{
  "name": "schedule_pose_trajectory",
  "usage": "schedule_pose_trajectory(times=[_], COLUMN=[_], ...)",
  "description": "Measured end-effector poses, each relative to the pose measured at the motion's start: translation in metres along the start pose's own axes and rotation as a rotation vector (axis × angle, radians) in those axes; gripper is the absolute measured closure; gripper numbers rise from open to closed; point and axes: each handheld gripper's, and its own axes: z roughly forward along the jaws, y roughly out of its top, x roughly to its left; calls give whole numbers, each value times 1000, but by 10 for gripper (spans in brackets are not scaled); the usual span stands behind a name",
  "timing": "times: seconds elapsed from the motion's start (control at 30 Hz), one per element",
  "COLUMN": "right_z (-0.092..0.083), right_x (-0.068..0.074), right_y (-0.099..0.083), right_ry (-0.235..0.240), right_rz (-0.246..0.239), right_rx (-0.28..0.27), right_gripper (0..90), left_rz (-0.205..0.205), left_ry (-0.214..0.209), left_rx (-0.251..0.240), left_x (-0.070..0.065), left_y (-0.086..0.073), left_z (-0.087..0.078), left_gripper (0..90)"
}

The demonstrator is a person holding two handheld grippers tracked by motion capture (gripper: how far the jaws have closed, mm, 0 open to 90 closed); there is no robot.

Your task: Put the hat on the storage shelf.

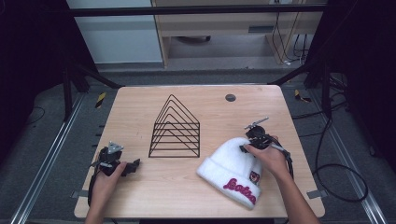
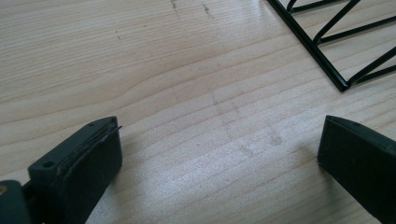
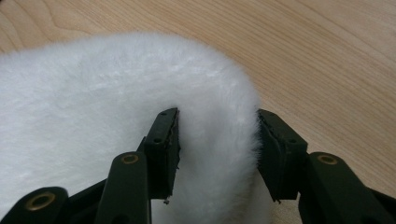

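Wooden table (image 1: 154, 186) stands on grey floor (image 1: 42, 140), dark surroundings.

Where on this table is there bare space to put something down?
Bare wood lies behind the wire rack, between the rack and the left gripper, and along the near edge left of the white hat. Around the hat and the right gripper it's crowded.

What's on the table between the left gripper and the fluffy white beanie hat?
Bare wood: in the high view, nothing lies between the left gripper and the fluffy white beanie hat; the black wire rack stands farther back.
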Motion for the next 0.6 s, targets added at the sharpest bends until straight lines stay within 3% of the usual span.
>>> schedule_pose_trajectory(times=[0.6], right_z=[0], right_x=[4], right_y=[2], right_ry=[16], right_rz=[-48], right_rx=[32], right_gripper=[799], left_rz=[1], left_ry=[0], left_rx=[1], left_x=[0], left_y=[0], left_z=[0], left_gripper=[0])
